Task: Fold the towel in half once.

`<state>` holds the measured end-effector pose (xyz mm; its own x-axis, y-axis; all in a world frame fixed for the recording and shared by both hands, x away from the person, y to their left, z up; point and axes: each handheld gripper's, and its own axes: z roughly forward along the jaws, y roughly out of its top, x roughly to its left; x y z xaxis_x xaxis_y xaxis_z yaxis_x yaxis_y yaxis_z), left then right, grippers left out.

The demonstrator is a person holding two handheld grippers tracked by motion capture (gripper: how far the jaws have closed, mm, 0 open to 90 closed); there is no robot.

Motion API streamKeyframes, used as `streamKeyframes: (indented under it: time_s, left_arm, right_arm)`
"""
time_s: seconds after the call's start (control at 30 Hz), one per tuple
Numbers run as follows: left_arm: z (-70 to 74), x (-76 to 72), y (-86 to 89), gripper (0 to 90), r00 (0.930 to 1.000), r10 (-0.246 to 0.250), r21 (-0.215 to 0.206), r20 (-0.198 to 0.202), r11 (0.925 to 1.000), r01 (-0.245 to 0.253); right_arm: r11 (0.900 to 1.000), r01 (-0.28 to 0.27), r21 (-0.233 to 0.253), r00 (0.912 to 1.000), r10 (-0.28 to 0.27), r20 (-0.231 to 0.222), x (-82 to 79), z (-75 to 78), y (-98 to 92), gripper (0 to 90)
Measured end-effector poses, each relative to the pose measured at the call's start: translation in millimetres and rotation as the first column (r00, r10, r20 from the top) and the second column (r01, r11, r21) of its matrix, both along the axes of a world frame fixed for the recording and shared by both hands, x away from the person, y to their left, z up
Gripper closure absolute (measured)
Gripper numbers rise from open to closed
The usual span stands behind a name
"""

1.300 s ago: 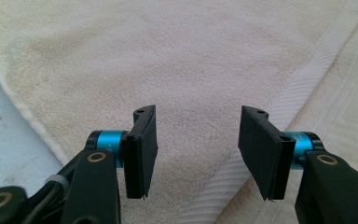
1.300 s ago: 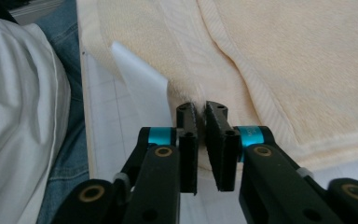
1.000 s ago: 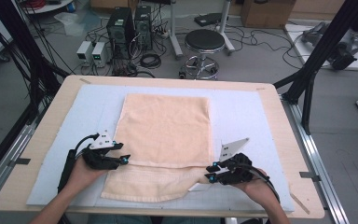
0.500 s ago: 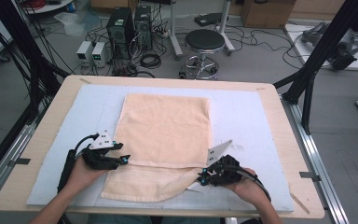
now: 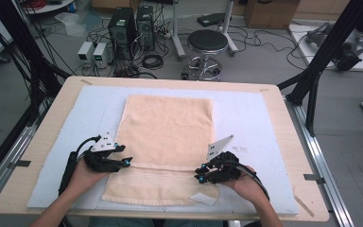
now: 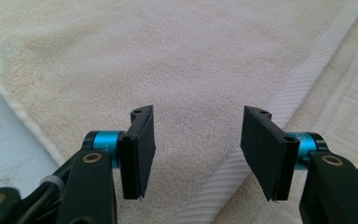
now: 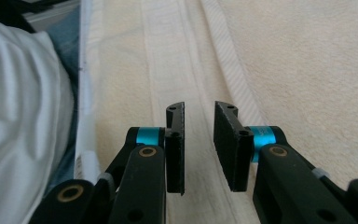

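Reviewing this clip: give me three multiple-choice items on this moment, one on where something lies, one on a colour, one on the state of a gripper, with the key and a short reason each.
1. Where does the towel lie?
A. On the pale blue mat
B. On the stool
C. On the floor

2. What colour is the towel?
A. Dark green
B. Pale peach
C. Black

3. How do the jaws of the left gripper stand?
A. Shut on the towel
B. Wide apart over the towel
C. Shut on a cable

Key: 1 A, the high view shows the mat around it; 2 B, peach in every view; 3 B, the left gripper view shows a wide gap with bare towel between.
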<state>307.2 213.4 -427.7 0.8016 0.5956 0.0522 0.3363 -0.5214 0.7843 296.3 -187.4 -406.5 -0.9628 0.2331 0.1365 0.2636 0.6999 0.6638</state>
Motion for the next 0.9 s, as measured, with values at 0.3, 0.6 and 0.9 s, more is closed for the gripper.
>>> streamKeyframes:
  time_s: [0.3, 0.6, 0.9]
  left_arm:
    - [-0.8, -0.5, 0.0, 44.9, 1.0, -0.003, 0.0, -0.005, 1.0, 0.003]
    - [-1.3, -0.1, 0.2, 44.9, 1.0, 0.0, -0.001, -0.006, 1.0, 0.0]
    - [-2.2, 0.6, 0.5, 44.9, 0.9999, -0.001, 0.001, -0.011, 1.0, 0.001]
  right_arm:
    - [0.998, -0.039, 0.045, 0.9992, 0.039, 0.008, -14.0, -5.2, -14.3, 62.8]
    - [0.996, -0.079, -0.047, 0.9952, 0.082, 0.054, -26.2, -22.4, -7.2, 69.7]
    - [0.999, -0.043, -0.028, 0.9959, 0.045, 0.078, -22.7, -24.9, -12.1, 73.9]
